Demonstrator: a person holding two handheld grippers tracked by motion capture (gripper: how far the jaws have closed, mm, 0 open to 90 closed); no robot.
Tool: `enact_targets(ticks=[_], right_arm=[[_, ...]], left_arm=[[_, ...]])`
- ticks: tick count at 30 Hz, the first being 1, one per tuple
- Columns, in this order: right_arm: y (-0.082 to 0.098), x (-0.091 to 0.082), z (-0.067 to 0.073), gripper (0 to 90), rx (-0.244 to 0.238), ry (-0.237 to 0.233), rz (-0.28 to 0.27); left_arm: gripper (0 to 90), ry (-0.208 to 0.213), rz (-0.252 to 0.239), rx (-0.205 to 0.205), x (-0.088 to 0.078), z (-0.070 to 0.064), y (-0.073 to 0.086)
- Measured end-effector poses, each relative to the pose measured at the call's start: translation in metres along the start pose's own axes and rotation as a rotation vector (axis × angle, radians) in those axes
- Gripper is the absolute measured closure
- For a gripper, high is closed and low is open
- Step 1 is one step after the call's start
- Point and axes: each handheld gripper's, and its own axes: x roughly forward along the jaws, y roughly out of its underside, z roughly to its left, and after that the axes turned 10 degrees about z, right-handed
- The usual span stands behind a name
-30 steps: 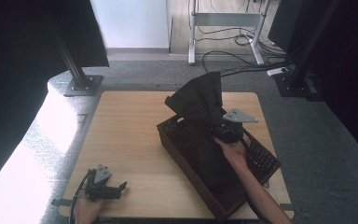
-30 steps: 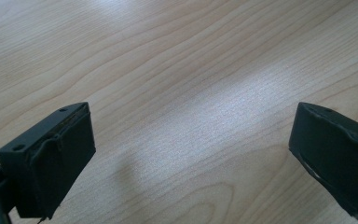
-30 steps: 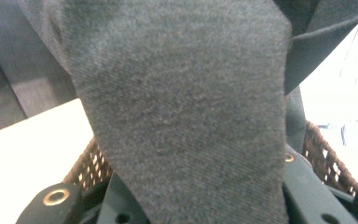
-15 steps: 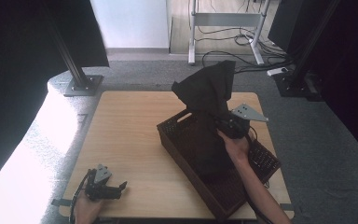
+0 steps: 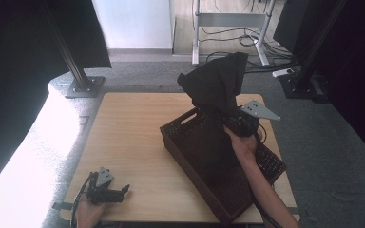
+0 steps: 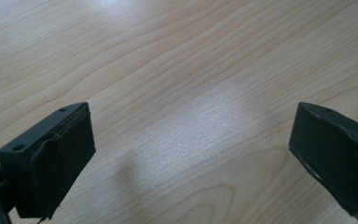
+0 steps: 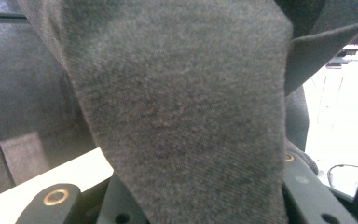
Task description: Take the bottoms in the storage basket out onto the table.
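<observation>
At the near left corner of the wooden surface (image 5: 133,137), one left gripper (image 5: 105,190) rests low in a hand, well apart from everything else on the surface. Its two fingers (image 6: 51,163) are spread wide, with nothing but bare wood grain between them and just beyond their tips. One cable trails from it toward the near edge.

Further right, one dark wicker basket (image 5: 180,142) sits at an angle on the surface, its long side running from the middle toward the near right corner. One black cloth (image 5: 216,90) hangs out of it: the upper part is lifted above the basket's far end, bunched to a peak, while the lower part drapes down into the basket's inside.

At the right, one right gripper (image 5: 235,124) is held in a hand above the basket's far right rim, its grey three-cornered plate on top. In the right gripper view the cloth (image 7: 182,112) drapes straight down between the two fingers and covers them; the fingers pinch the cloth, closed partway on its folds, with the fabric hanging both above and below their tips. The right forearm comes in from the near right edge, crossing over the basket's right side.
</observation>
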Motion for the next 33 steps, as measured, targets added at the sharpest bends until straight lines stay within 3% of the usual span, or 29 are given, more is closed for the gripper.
enact_targets(ticks=[33], right_arm=[[-0.061, -0.006, 0.021, 64.0, -0.032, -0.019, -0.059]], left_arm=[[0.2, -0.002, -0.011, -0.007, -0.002, 0.002, 0.0]])
